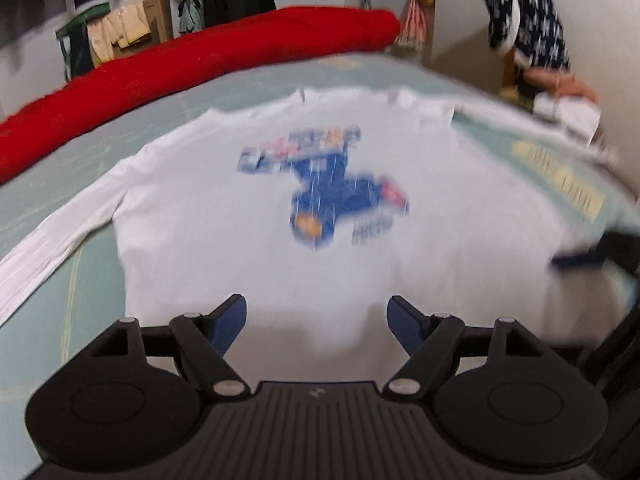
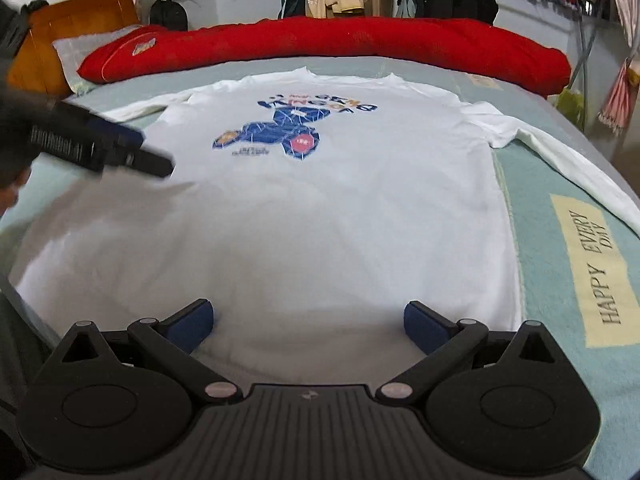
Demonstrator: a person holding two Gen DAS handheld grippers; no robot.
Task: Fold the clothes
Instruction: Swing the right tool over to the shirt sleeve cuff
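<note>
A white long-sleeve shirt (image 2: 320, 208) with a blue print (image 2: 280, 132) lies flat, face up, on the pale green bed cover (image 2: 540, 216). Its collar points away from me and its sleeves spread to both sides. My right gripper (image 2: 308, 316) is open just above the hem, right of the middle. My left gripper (image 1: 316, 320) is also open, over the hem's left part, and it shows from the side (image 2: 148, 156) in the right wrist view. The left wrist view is blurred by motion; the shirt (image 1: 280, 208) fills it, and the right gripper (image 1: 576, 260) appears at its right edge.
A long red rolled quilt (image 2: 360, 44) lies along the bed's far side, with a pillow (image 2: 80, 52) and a wooden headboard (image 2: 76, 28) at the left. A "HAPPY EVERY DAY" label (image 2: 596, 268) marks the cover. A pile of light clothes (image 1: 568, 112) sits at the bed's corner.
</note>
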